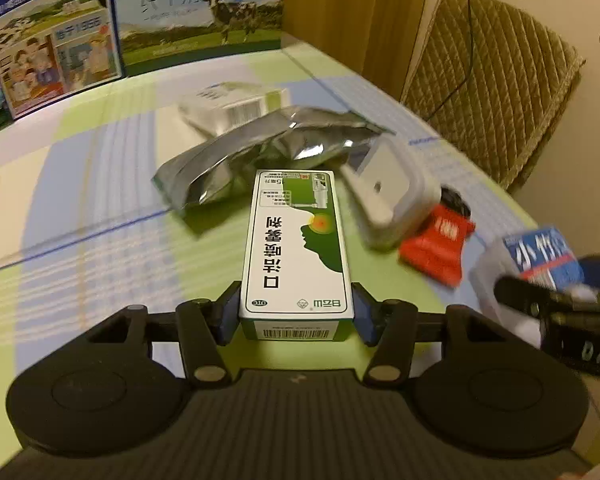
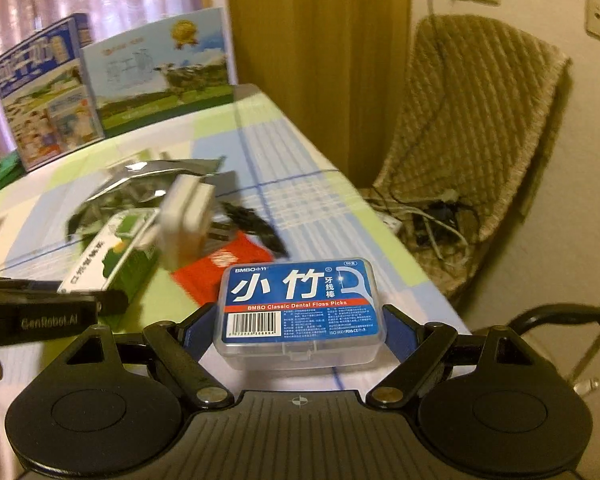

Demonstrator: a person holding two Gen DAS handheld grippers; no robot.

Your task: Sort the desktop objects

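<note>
My left gripper (image 1: 296,312) is shut on a green-and-white spray box (image 1: 296,240), held level above the table; the same box (image 2: 108,252) shows at the left in the right wrist view. My right gripper (image 2: 298,328) is shut on a clear floss-pick box with a blue label (image 2: 300,304), which appears blurred at the right edge of the left wrist view (image 1: 540,260). On the table beyond lie a silver foil bag (image 1: 260,156), a white box (image 1: 236,104), a white plastic case (image 1: 388,192) and a red packet (image 1: 436,244).
Two milk cartons (image 1: 52,36) (image 1: 200,12) stand at the table's far end. A padded chair (image 2: 480,128) with cables on its seat sits to the right of the checked tablecloth (image 1: 80,184). A wooden panel (image 2: 320,60) rises behind the table.
</note>
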